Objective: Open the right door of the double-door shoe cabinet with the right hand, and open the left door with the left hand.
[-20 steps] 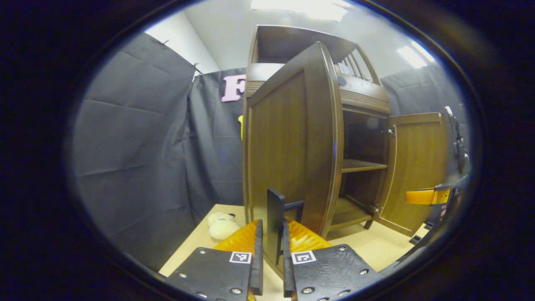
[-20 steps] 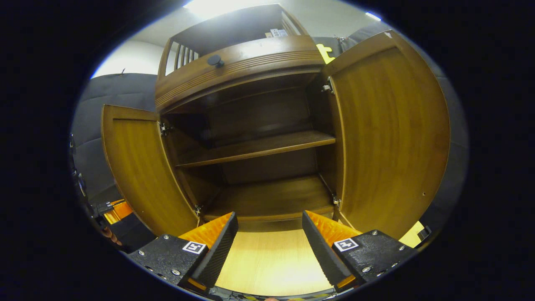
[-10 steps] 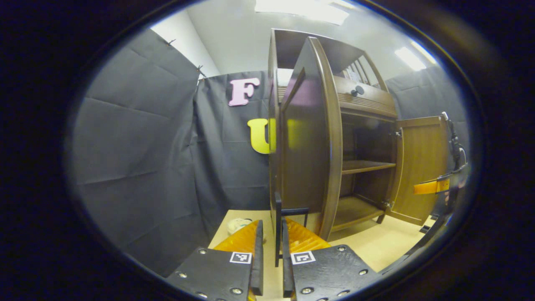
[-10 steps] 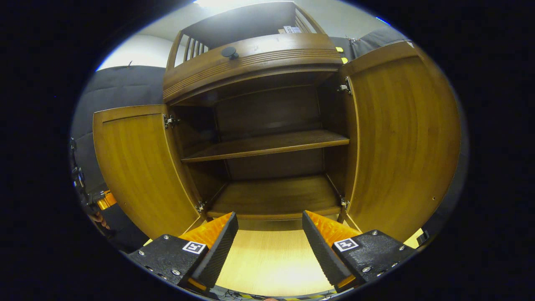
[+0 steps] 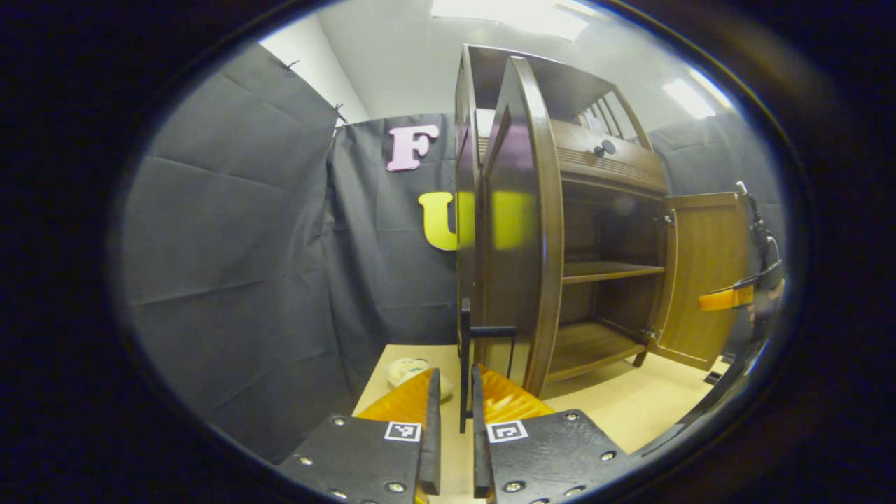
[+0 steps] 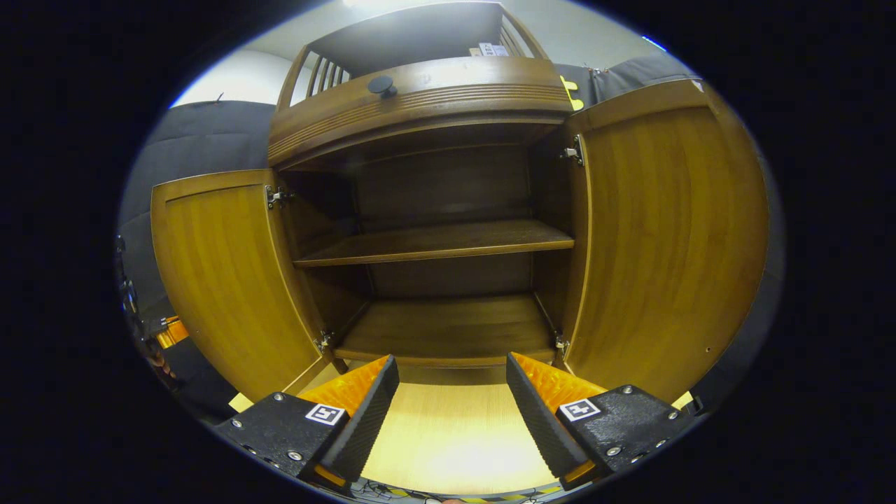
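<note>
Fingers, left gripper (image 5: pixel 451 420): nearly closed on the thin black handle (image 5: pixel 465 371) of the left door (image 5: pixel 518 231); the bar runs upright through the narrow gap between the pads, and whether both pads press on it I cannot tell.
Fingers, right gripper (image 6: pixel 451 413): spread wide, holding nothing, hanging above the pale table top (image 6: pixel 455 441) just in front of the cabinet's mouth.
Shoe cabinet (image 6: pixel 434 210): stands on the table straight ahead of the right gripper, both doors swung out, two bare shelves inside.
Left door: edge-on to the left gripper's camera, rising right behind its fingertips; in the right gripper view it is the panel on the left (image 6: pixel 224 273).
Right door (image 6: pixel 665 231): wide open, just beyond the right gripper's right finger.
Knob (image 6: pixel 381 85): small, dark, on the cabinet's upper front band.
Pale soft thing (image 5: pixel 406 369): on the table left of the left door, partly hidden.
</note>
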